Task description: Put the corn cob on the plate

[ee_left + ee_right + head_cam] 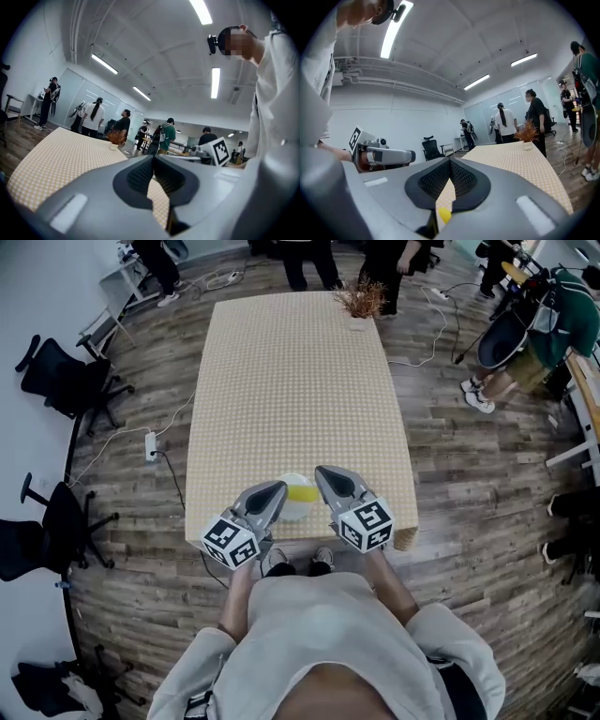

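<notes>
The yellow corn cob (301, 492) lies on a white plate (296, 511) near the front edge of the checkered table (291, 381). My left gripper (277, 489) hovers just left of the plate, with its jaws together and nothing in them. My right gripper (322, 472) hovers just right of the plate, also shut and empty. In the left gripper view the pads (140, 174) meet at the tip, and the right gripper (208, 152) shows beyond them. In the right gripper view the shut jaws point along the table, and a bit of yellow corn cob (444, 215) peeks out below them.
A small pot of dried plant (362, 301) stands at the table's far end. Black office chairs (66, 376) and a power strip (150, 446) are on the wooden floor to the left. Several people stand beyond the far end and at the right.
</notes>
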`<state>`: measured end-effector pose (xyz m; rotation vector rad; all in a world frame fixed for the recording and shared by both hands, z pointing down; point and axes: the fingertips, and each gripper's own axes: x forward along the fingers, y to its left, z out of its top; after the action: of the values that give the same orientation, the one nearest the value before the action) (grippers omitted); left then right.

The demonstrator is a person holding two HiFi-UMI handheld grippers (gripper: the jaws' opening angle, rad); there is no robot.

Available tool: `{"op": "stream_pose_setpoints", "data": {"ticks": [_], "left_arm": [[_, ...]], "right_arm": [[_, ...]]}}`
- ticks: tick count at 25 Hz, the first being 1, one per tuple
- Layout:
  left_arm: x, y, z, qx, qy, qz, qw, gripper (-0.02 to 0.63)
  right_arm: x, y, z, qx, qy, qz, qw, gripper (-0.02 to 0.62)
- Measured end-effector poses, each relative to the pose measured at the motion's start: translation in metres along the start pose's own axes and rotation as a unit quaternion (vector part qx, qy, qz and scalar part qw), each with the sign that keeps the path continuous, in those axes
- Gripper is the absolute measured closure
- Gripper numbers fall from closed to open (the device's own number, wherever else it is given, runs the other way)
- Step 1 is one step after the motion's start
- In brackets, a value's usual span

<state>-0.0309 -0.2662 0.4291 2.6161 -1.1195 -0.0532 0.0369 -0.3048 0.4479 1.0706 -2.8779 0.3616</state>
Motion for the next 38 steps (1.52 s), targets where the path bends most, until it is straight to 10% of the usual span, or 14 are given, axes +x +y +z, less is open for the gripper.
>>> {"op": "stream_pose_setpoints", "data": {"ticks": [12,25,38], "left_arm": [[-0.031,-0.041,0.001,0.03,-0.003,-0.067,0.9973,0.598],[-0.173,-0.103,-0.033,0.049,0.002,-0.112,0.9925,0.598],[-0.238,-0.193,-0.051,0.045,-0.02,-0.108,0.9929,0.598]], "right_arm": [[-0.046,0.049,0.001,-0.037,-0.013,-0.053,0.998,0.597],[-0.098,0.212,-0.046,-0.043,-0.01,-0.1,0.994,0.597],[-0.179,0.283,-0.051,-0.073,-0.013,-0.092,0.993,0.597]]}}
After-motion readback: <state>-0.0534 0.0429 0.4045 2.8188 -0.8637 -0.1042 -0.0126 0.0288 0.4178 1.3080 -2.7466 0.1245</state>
